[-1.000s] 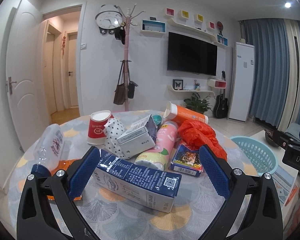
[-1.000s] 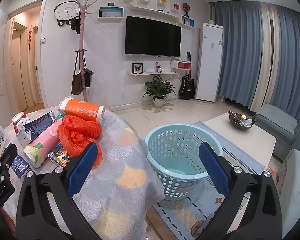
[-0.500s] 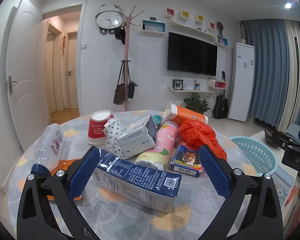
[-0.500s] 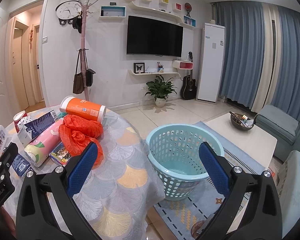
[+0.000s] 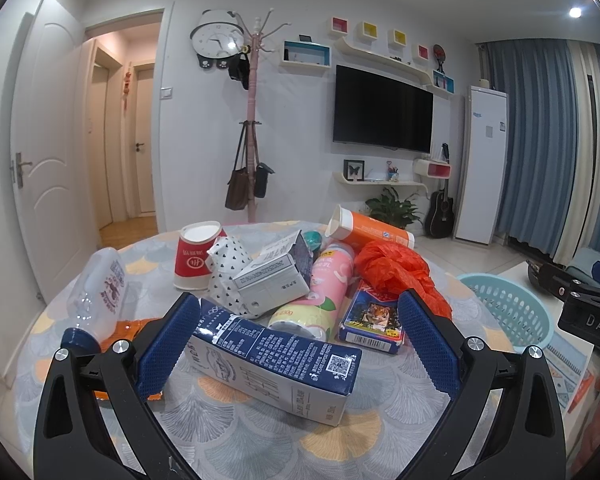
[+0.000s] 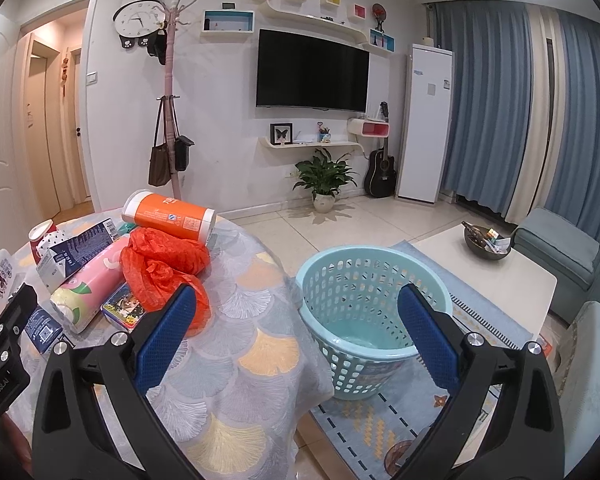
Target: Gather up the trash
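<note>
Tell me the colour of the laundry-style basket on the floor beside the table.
The basket is pale turquoise with perforated walls, seen best in the right wrist view.

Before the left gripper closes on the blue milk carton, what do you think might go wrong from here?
1. The blue milk carton lies skewed between the open left gripper; closing may twist it or push it into the pink can.
2. The grey carton leans on the pile and could topple if nudged.
3. The basket stands on the floor beyond the table edge, so a carton released early could miss it.
</note>
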Motion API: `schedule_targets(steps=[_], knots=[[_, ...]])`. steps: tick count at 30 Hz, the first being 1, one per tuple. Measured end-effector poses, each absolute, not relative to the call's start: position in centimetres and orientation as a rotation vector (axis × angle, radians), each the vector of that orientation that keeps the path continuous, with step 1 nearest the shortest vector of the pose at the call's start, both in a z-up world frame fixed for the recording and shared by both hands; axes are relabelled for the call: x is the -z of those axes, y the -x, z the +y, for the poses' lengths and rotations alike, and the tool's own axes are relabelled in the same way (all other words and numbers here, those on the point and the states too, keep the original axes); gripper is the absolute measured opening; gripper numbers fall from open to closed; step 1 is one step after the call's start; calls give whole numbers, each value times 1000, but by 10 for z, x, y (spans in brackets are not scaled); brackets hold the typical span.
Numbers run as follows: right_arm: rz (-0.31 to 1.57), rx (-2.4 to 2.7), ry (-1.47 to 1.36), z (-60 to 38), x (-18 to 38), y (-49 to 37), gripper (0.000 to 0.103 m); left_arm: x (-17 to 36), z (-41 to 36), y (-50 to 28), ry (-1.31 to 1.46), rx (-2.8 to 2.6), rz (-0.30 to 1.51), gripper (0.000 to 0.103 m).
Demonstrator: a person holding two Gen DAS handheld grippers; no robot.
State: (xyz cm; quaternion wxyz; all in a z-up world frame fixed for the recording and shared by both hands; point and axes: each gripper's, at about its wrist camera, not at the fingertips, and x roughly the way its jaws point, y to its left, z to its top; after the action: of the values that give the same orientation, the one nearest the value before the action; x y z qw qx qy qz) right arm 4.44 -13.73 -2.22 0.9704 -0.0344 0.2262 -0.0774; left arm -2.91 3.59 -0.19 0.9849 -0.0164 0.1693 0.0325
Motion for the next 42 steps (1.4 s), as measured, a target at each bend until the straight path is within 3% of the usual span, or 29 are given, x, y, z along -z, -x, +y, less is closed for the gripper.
schedule_targets(steps=[22, 29, 31, 33, 39, 41, 42], knots=[[459, 153, 61, -137, 23, -44, 94, 2, 35, 29, 34, -69, 334, 96], [462, 117, 63, -137, 14, -48, 71, -19, 38, 33, 57, -22, 372, 96], [485, 88, 51, -136, 13, -55, 58, -29, 52, 35, 91, -32, 397, 96], [500, 57, 44, -133, 12, -64, 51, -41, 79, 29, 140, -53, 446, 96], [554, -71, 19, -113, 10, -90, 51, -43, 157, -11, 189, -213, 596, 96], [584, -124, 29, -100, 12, -102, 61, -32, 175, -31, 200, -216, 687, 96], [597, -144, 30, -95, 13, -108, 72, -23, 187, -46, 228, -200, 749, 96]])
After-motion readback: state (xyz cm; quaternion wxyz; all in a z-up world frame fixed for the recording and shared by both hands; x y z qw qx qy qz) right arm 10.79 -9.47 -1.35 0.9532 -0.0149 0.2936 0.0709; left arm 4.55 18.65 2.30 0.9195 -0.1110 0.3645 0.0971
